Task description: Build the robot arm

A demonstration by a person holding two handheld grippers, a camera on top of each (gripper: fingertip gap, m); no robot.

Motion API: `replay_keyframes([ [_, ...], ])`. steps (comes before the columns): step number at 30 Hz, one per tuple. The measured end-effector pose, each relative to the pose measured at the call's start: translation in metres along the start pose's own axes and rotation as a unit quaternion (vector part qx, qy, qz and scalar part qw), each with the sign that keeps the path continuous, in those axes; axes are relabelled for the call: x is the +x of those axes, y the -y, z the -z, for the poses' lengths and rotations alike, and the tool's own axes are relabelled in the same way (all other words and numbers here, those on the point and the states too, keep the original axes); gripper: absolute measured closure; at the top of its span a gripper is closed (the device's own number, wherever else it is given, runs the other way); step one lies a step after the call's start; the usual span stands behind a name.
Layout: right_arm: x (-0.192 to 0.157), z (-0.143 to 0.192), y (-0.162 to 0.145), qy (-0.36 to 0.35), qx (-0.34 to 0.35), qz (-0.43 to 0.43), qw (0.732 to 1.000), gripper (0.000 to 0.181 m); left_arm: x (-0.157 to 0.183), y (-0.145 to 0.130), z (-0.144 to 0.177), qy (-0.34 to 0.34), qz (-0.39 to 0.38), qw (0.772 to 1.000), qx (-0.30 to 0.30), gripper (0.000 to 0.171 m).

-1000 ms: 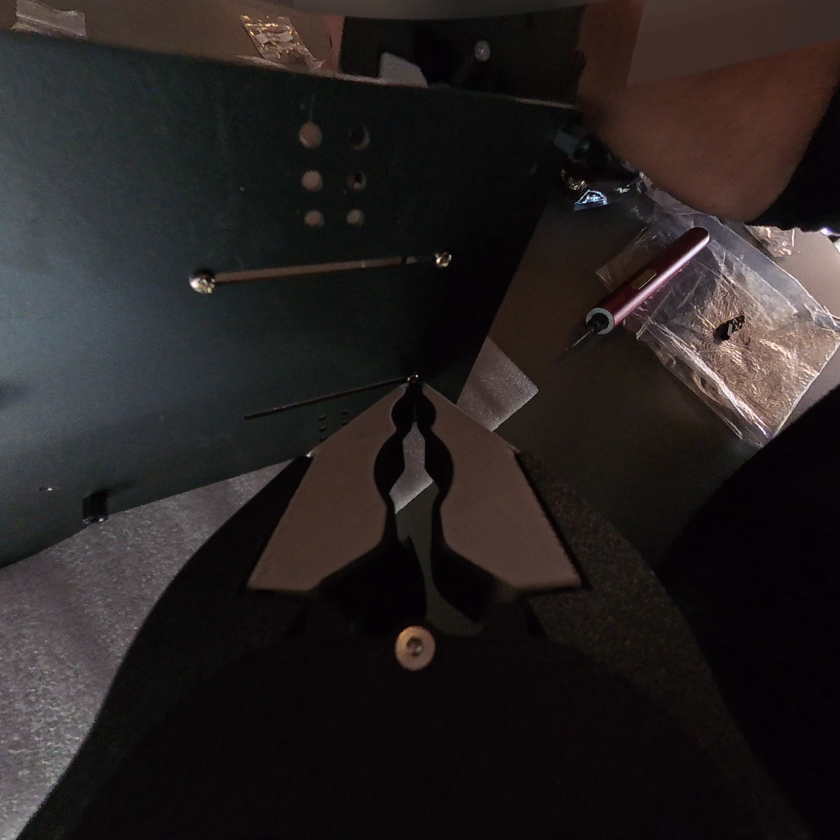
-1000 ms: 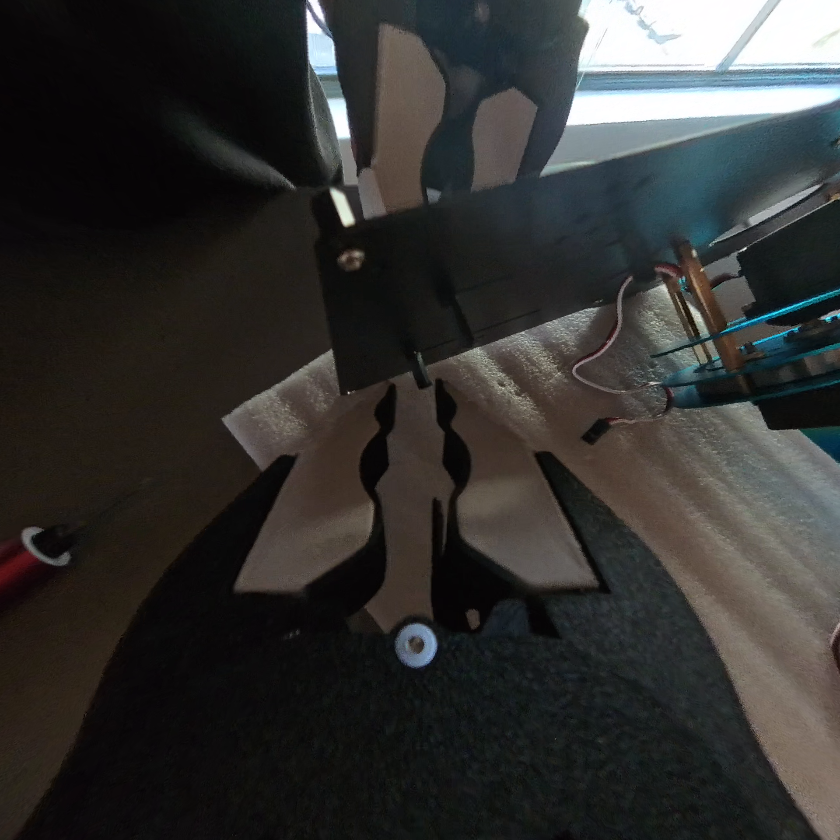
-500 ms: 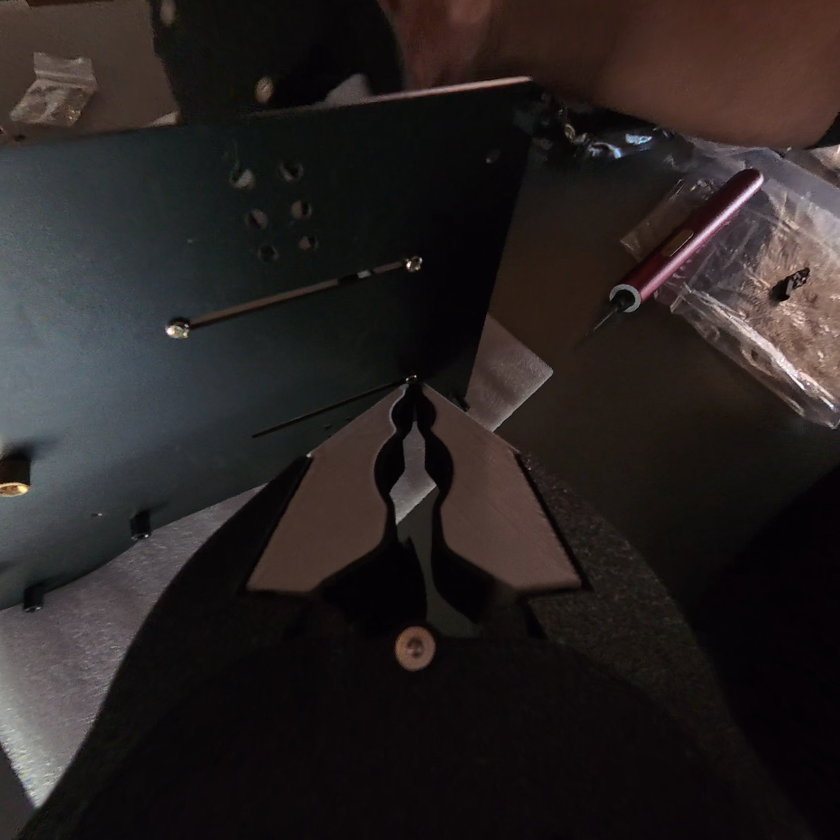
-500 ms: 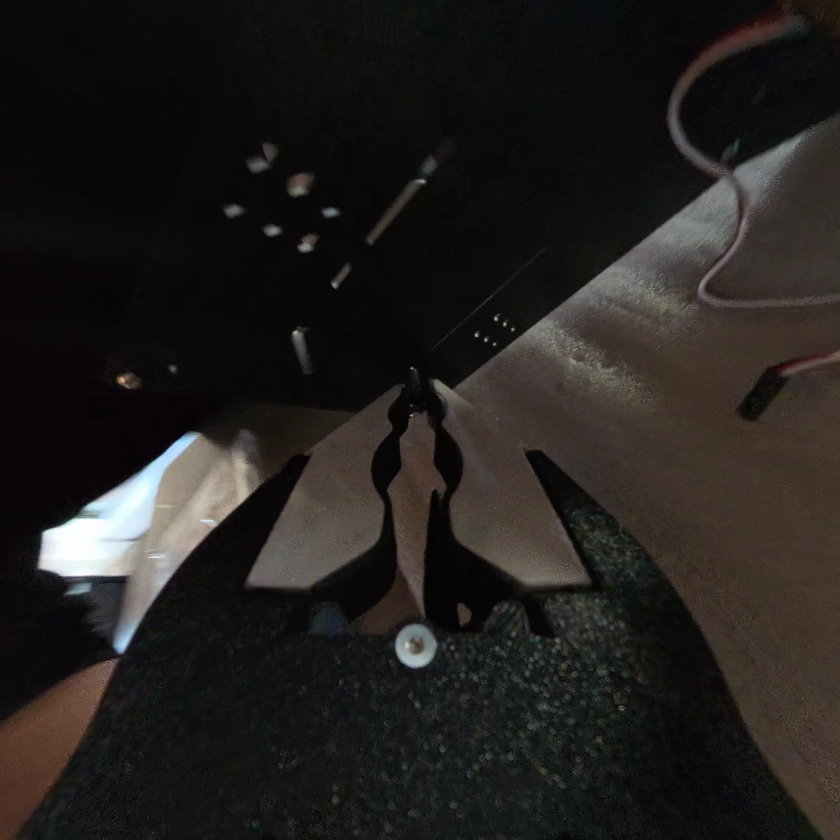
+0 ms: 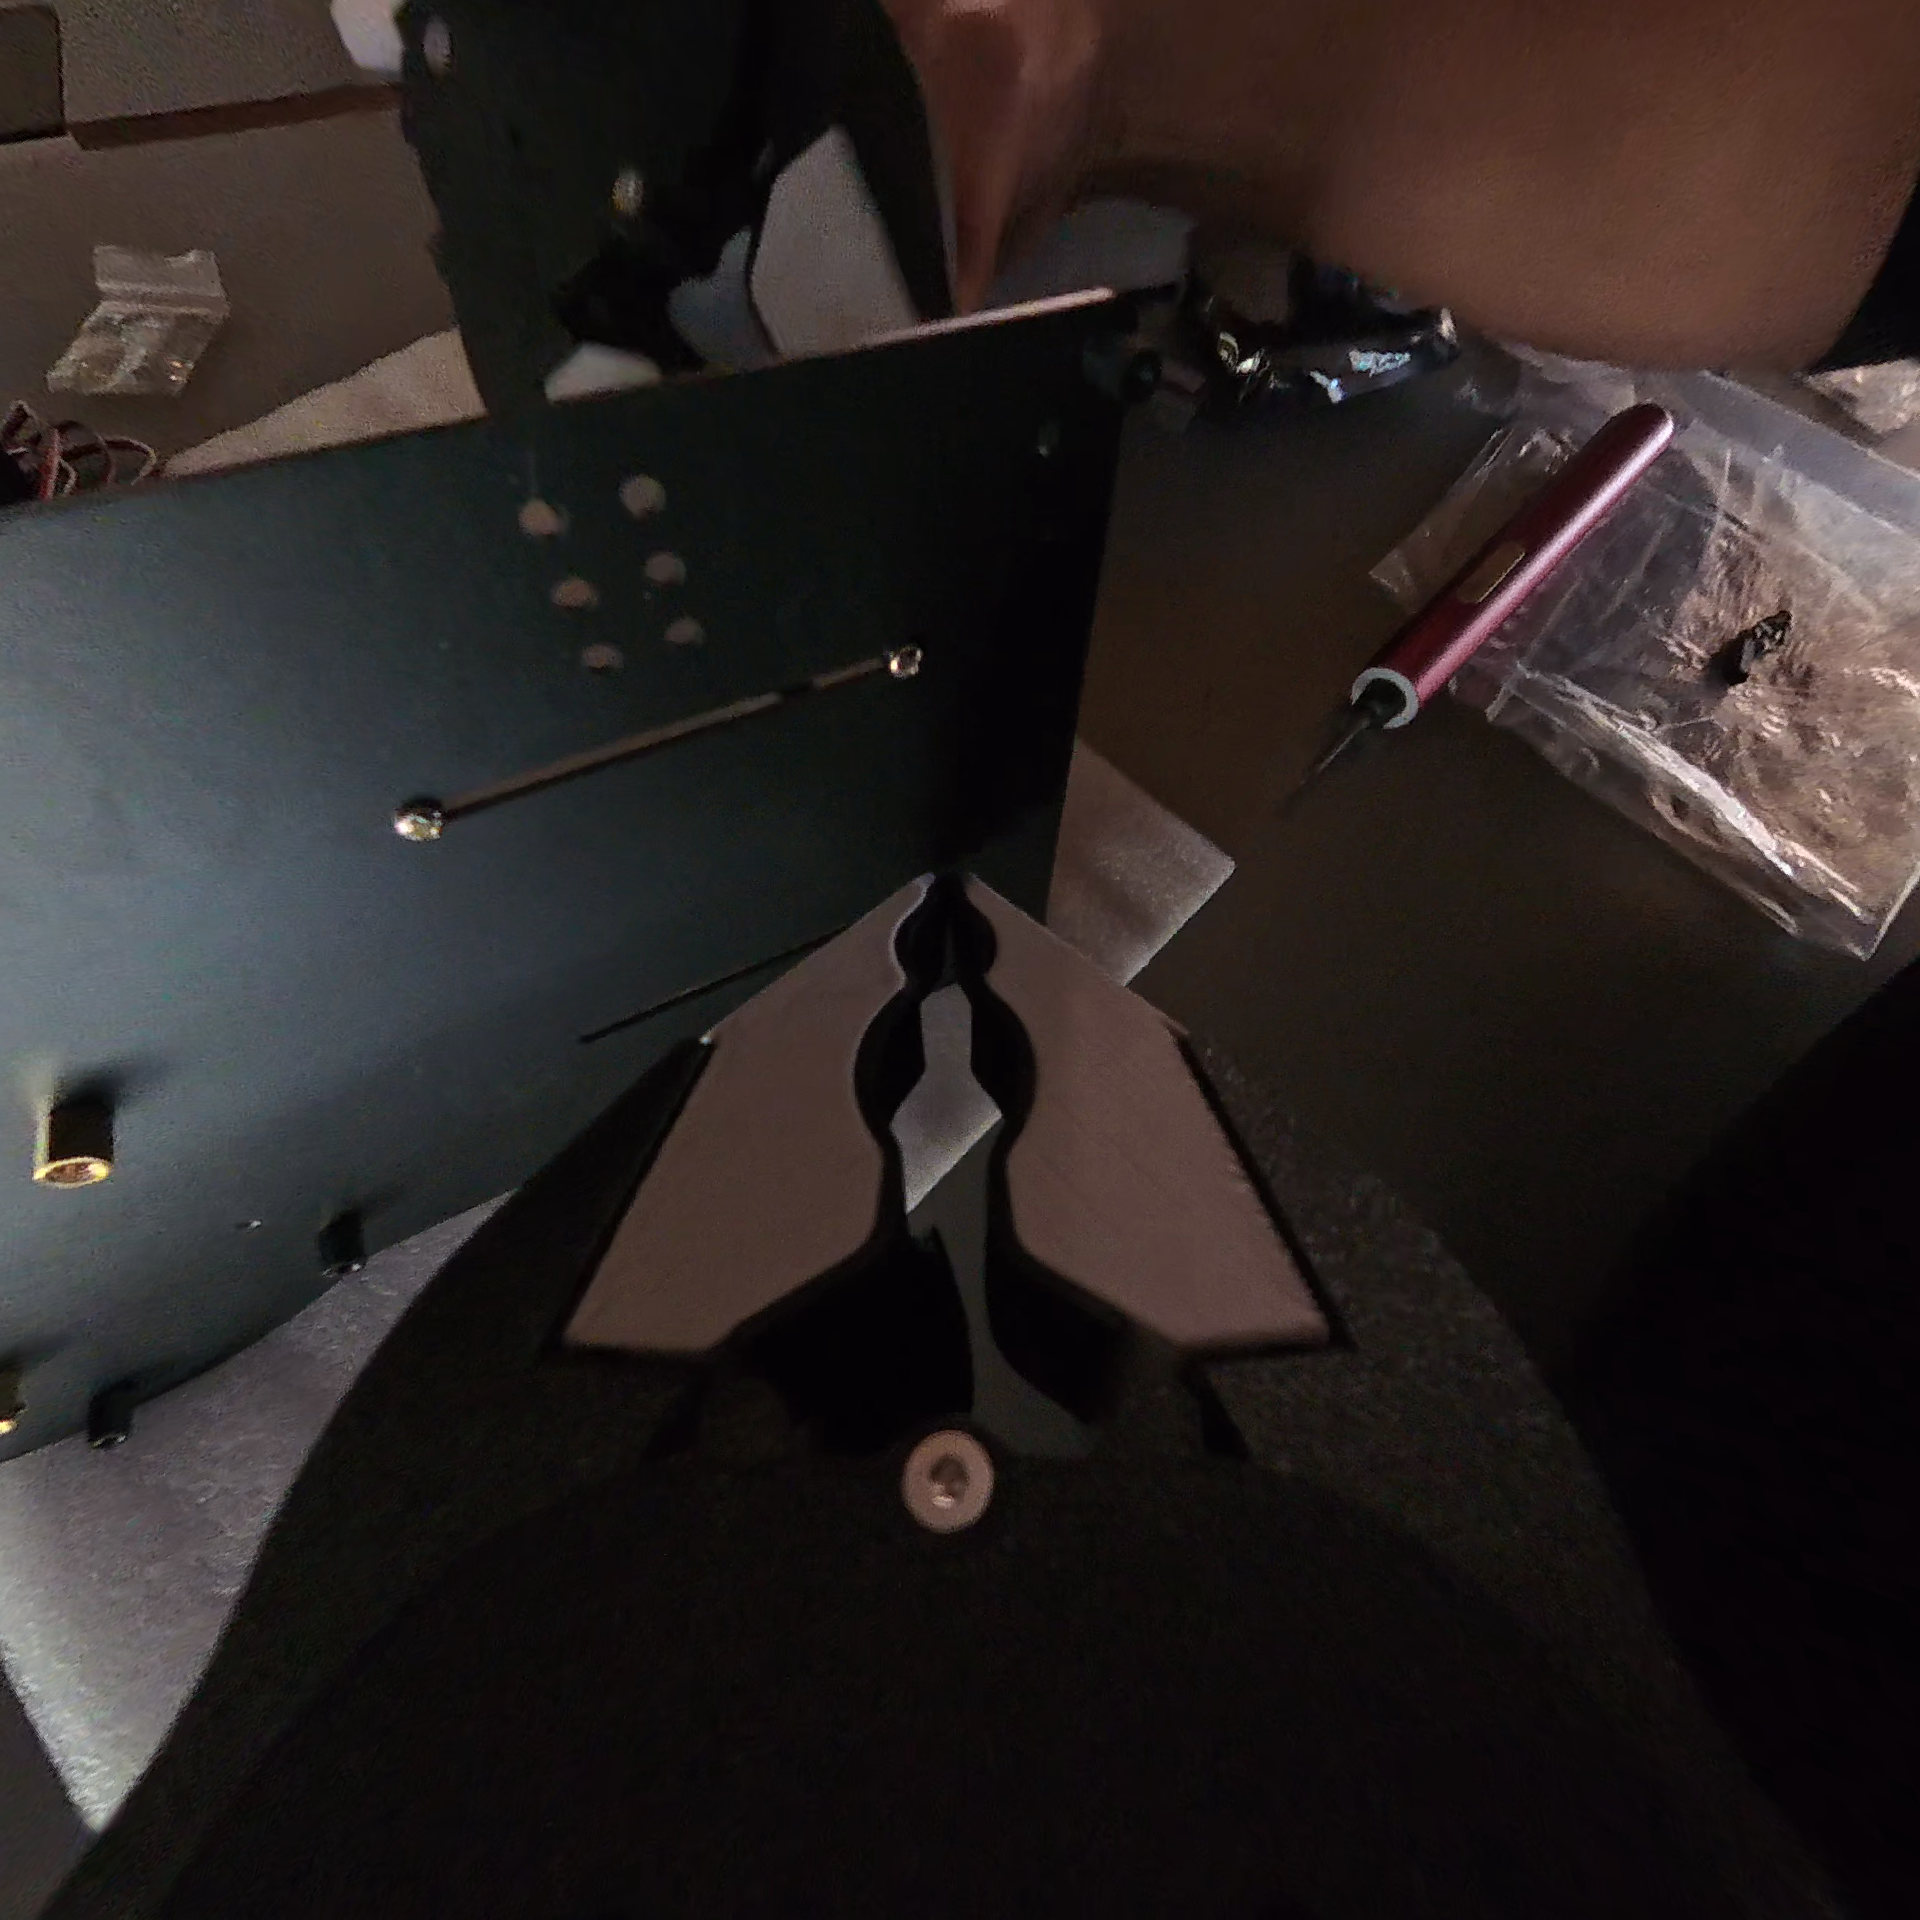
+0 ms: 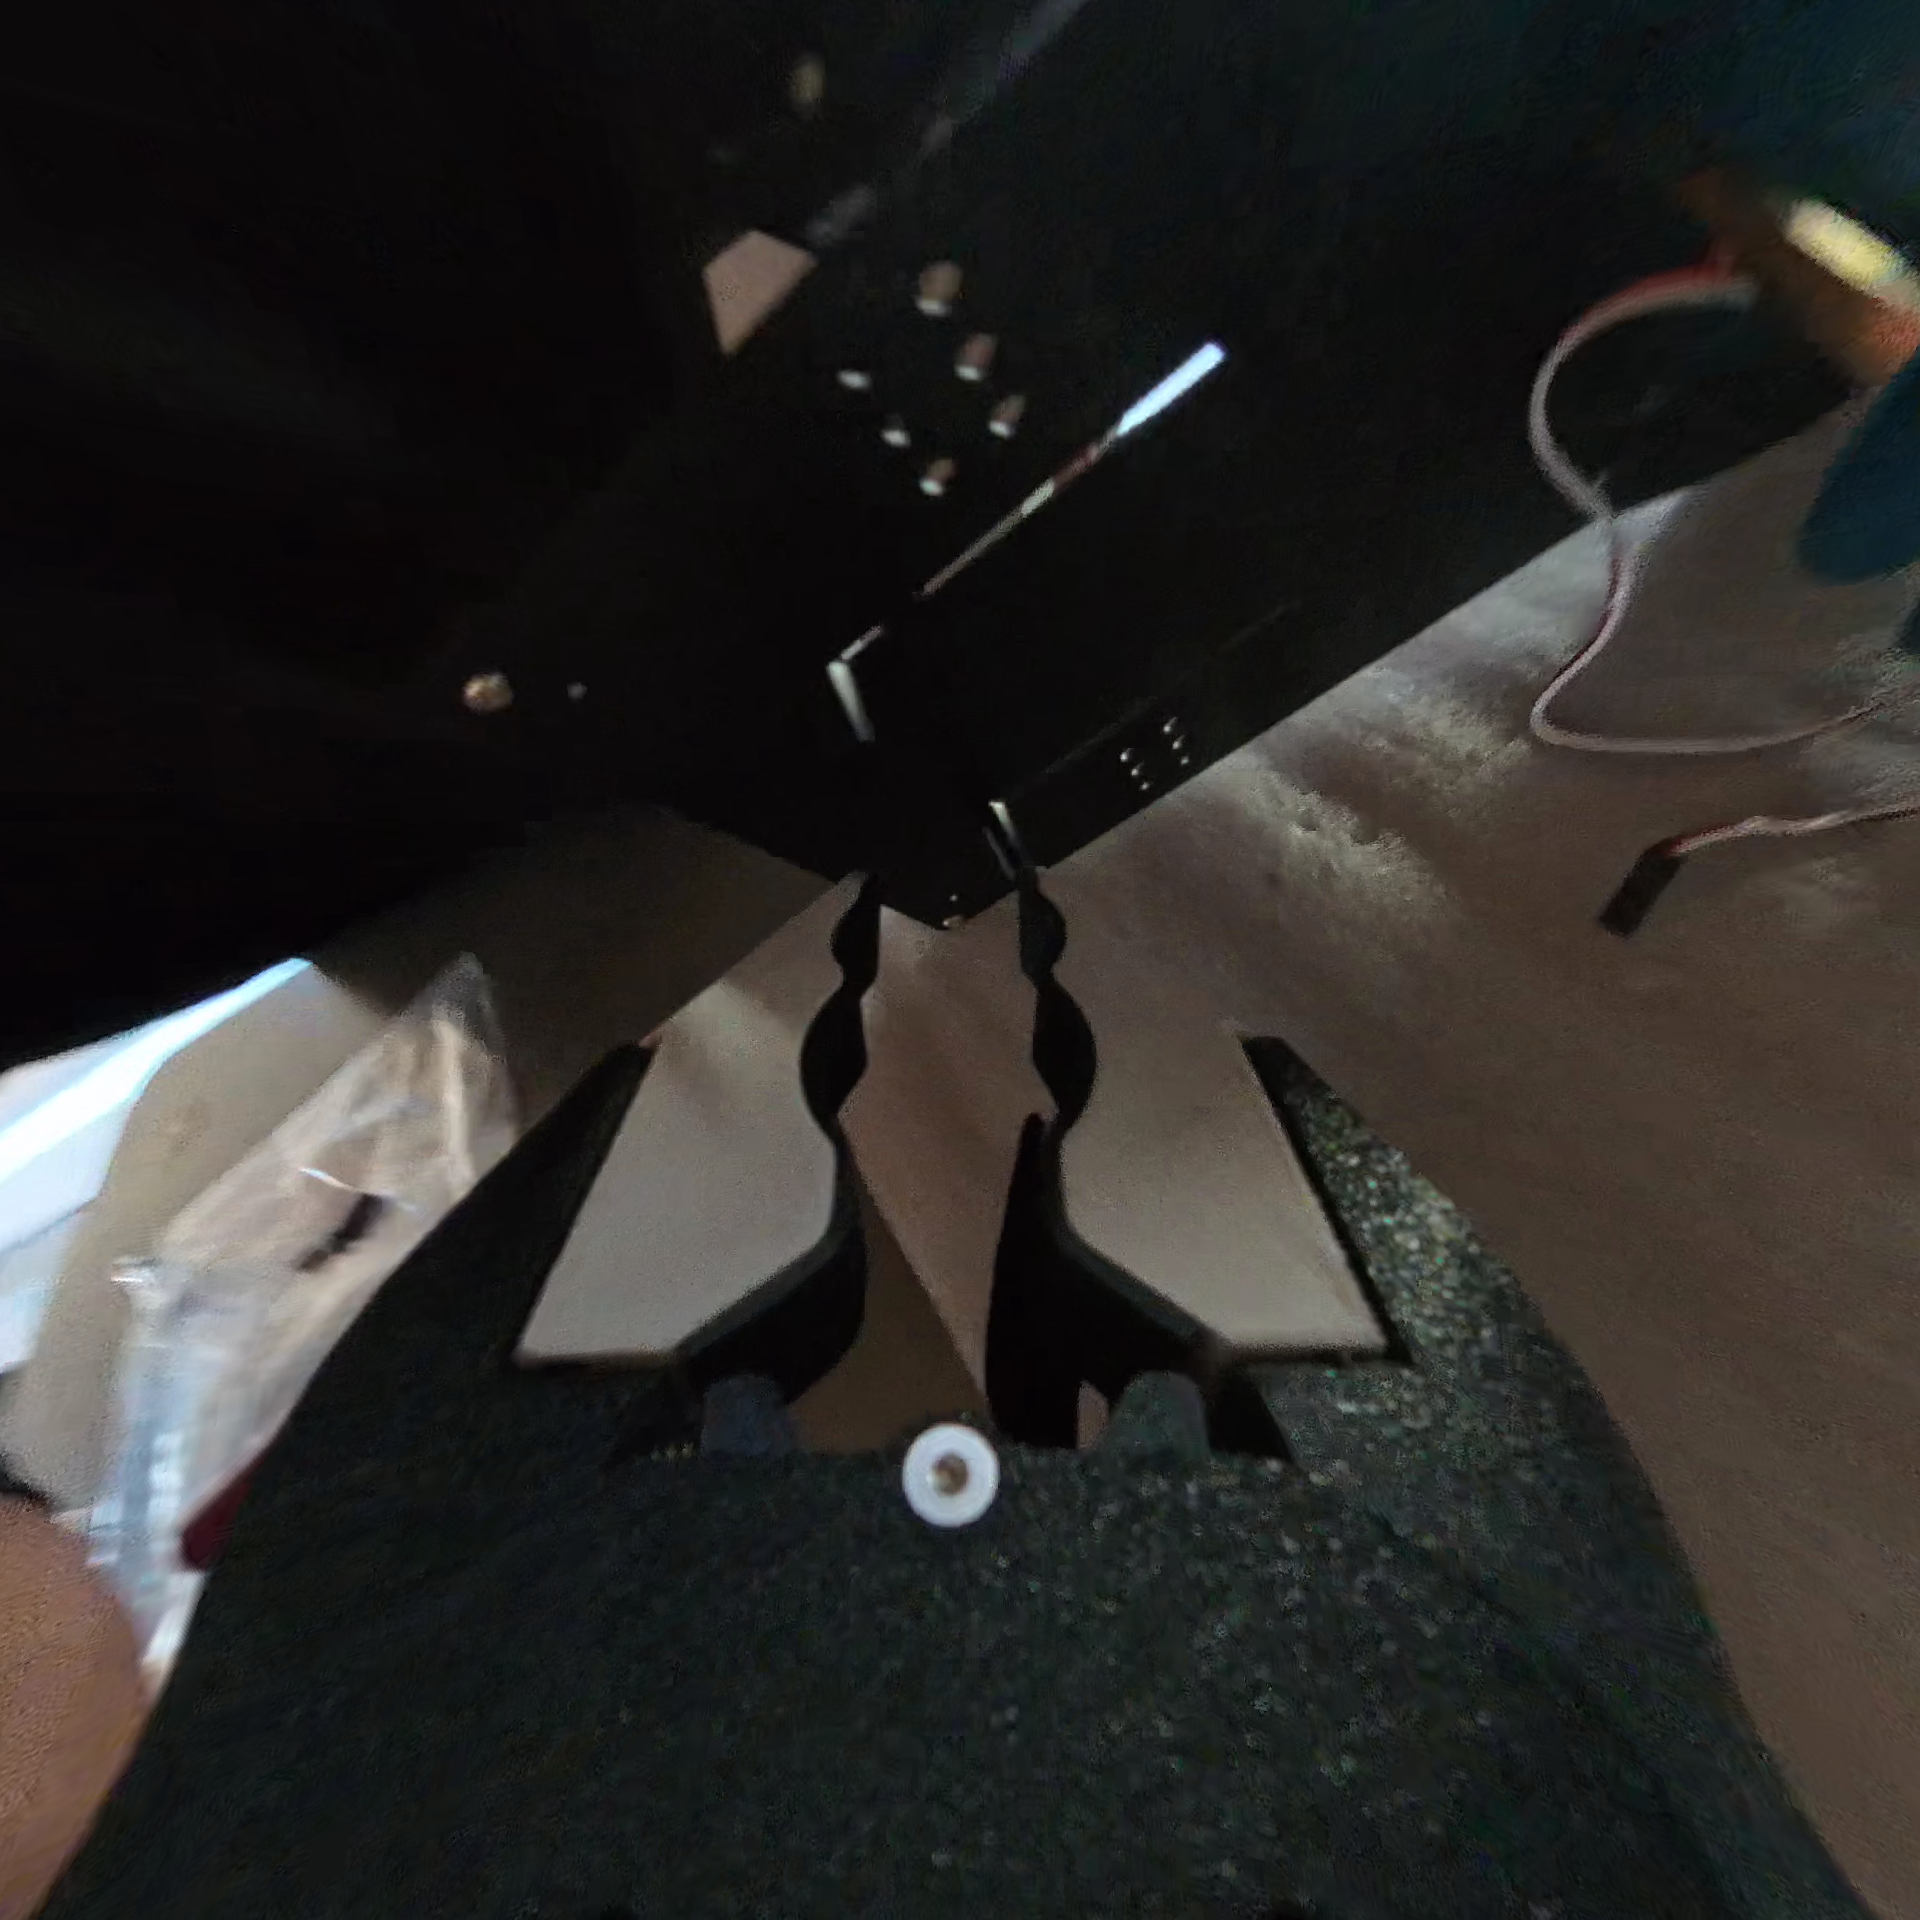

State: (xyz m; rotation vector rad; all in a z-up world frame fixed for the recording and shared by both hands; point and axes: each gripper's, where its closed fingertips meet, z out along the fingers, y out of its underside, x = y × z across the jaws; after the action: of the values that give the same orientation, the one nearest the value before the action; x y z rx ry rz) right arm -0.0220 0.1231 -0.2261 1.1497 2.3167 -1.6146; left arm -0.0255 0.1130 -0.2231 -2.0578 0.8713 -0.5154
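Observation:
A large black metal plate with round holes and a long slot stands tilted over white foam. My left gripper is shut on the plate's lower right corner. In the right wrist view the plate's dark underside fills the top. My right gripper is open, with a lower corner of the plate between its fingertips. It also shows in the left wrist view, behind the plate's top edge.
A maroon screwdriver lies on clear plastic bags at the right. A brass standoff sticks out of the plate. Thin wires with a black plug lie on the foam. A person's arm crosses above. The tips of both grippers are at nearly the same place.
The left gripper kept its grip while the plate tilted up and turned. The right gripper swung in under the plate, closed around a small black peg, and now has its jaws apart.

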Motion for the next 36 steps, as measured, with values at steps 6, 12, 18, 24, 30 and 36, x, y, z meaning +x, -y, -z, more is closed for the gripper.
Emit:
replay_keyframes([
  [6,0.005,0.011,-0.003,-0.084,-0.012,0.065,0.994,0.164,-0.003,-0.005,0.002,-0.011,0.007,1.000,0.005,0.171],
  [12,0.005,0.002,-0.007,-0.102,-0.035,0.087,0.990,0.161,-0.004,-0.002,-0.002,-0.030,0.027,0.999,0.019,0.171],
  [18,0.007,-0.006,-0.002,-0.069,-0.013,0.091,0.993,0.158,-0.004,-0.005,-0.002,-0.037,0.032,0.999,0.022,0.171],
  [24,0.010,-0.014,-0.003,-0.040,-0.033,0.075,0.996,0.167,-0.005,-0.006,-0.004,-0.051,0.029,0.998,0.021,0.171],
  [30,0.011,-0.013,-0.002,-0.004,-0.033,0.017,0.999,0.175,-0.005,-0.005,-0.004,-0.062,0.035,0.997,0.023,0.171],
  [36,0.005,-0.012,-0.003,0.152,-0.033,-0.274,0.949,0.176,-0.004,-0.005,-0.005,-0.065,0.026,0.997,0.022,0.171],
])
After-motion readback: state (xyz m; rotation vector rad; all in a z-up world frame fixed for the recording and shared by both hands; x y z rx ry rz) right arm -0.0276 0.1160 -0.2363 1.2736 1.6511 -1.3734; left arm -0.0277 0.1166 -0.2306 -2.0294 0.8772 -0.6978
